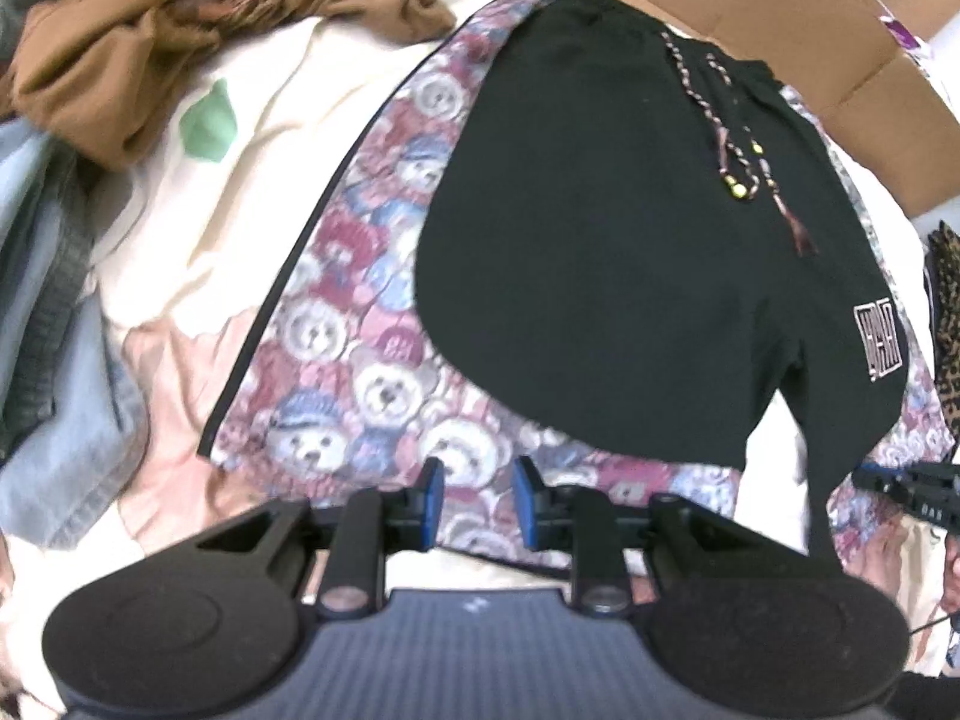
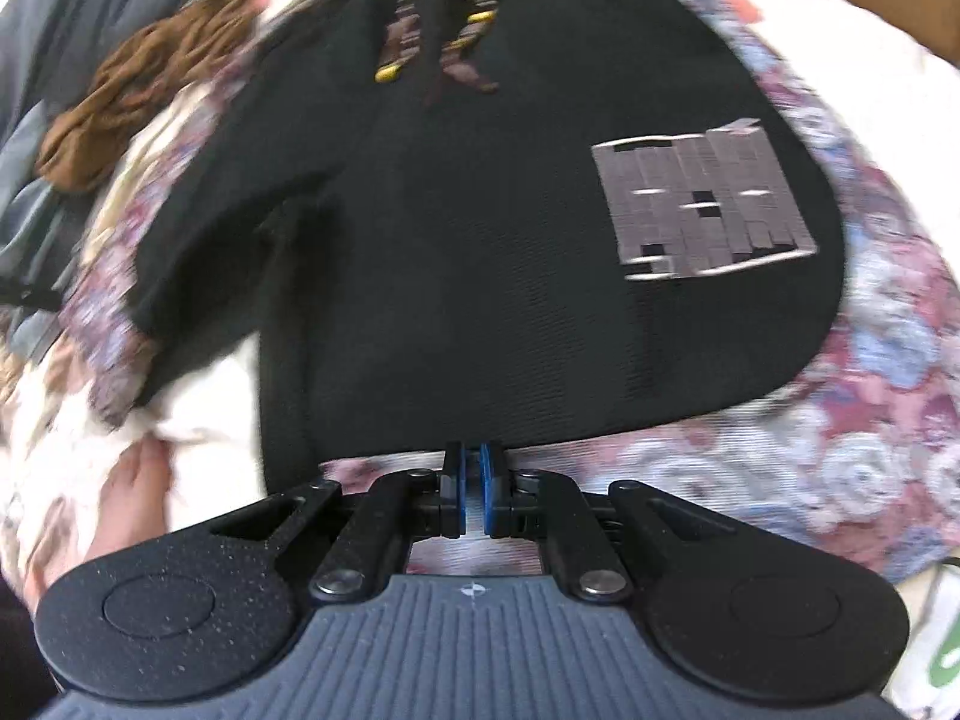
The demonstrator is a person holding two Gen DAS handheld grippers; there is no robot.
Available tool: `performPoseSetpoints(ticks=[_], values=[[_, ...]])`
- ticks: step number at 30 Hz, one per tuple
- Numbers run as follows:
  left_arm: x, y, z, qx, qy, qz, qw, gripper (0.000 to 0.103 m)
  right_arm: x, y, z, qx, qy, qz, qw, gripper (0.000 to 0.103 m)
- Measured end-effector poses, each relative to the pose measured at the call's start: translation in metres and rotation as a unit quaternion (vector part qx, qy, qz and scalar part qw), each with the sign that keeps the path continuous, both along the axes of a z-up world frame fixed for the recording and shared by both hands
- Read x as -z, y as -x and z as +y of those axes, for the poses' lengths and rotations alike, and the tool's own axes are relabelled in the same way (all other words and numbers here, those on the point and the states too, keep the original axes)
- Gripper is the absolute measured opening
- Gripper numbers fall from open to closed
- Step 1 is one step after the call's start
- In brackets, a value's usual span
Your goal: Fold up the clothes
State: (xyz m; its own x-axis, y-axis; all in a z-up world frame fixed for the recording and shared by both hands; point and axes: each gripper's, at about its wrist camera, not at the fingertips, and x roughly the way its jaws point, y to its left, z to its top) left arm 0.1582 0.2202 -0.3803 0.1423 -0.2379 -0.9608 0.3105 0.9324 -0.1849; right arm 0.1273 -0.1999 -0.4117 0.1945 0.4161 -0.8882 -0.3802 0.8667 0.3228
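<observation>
Right gripper (image 2: 473, 495) at near centre, black jaws with blue pads nearly together, nothing visibly pinched between them; tips just over near hem of black knit shorts (image 2: 480, 240)
Shorts spread flat, braided drawstring with yellow beads (image 2: 441, 42) at far waistband, blurred pale rectangular logo patch (image 2: 705, 204) on right leg
Under shorts: pink-and-blue patterned cloth (image 2: 870, 408), showing near and right
Cream sheet (image 2: 204, 420) at near left
Crumpled brown garment (image 2: 150, 90) far left, grey fabric (image 2: 66, 36) beyond it
View motion-blurred
</observation>
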Motion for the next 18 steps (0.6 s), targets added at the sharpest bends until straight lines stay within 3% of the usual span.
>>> performPoseSetpoints(ticks=[10, 18], values=[[-0.009, 0.018, 0.019, -0.029, 0.017, 0.005, 0.9994, 0.030, -0.009, 0.022, 0.043, -0.113, -0.023, 0.016, 0.993, 0.004], [-0.009, 0.054, -0.014, 0.011, 0.086, 0.029, 0.9958, 0.034, -0.032, -0.006, 0.045, -0.071, -0.049, -0.003, 0.996, 0.005]])
